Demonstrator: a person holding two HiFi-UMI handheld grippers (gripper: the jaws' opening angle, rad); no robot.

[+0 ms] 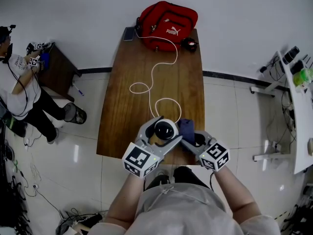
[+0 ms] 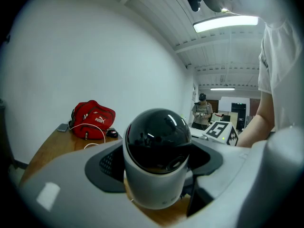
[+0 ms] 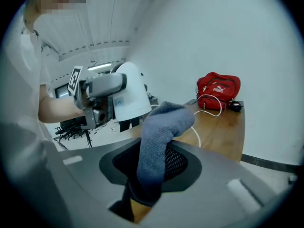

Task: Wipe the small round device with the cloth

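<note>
The small round device (image 1: 166,129) has a glossy black dome on a white base. My left gripper (image 1: 164,137) is shut on its base (image 2: 154,186), over the near end of the wooden table (image 1: 127,102). A white cable (image 1: 155,72) runs from the device up the table. My right gripper (image 1: 190,137) sits just right of it, shut on a folded blue-grey cloth (image 1: 186,127). In the right gripper view the cloth (image 3: 159,137) sticks up between the jaws, and the device's white side (image 3: 128,96) is close on the left.
A red bag (image 1: 166,23) lies at the table's far end, with a phone (image 1: 129,34) to its left and a small dark object (image 1: 190,44) to its right. Another person (image 1: 22,89) sits by a small table at the far left. White furniture (image 1: 299,106) stands on the right.
</note>
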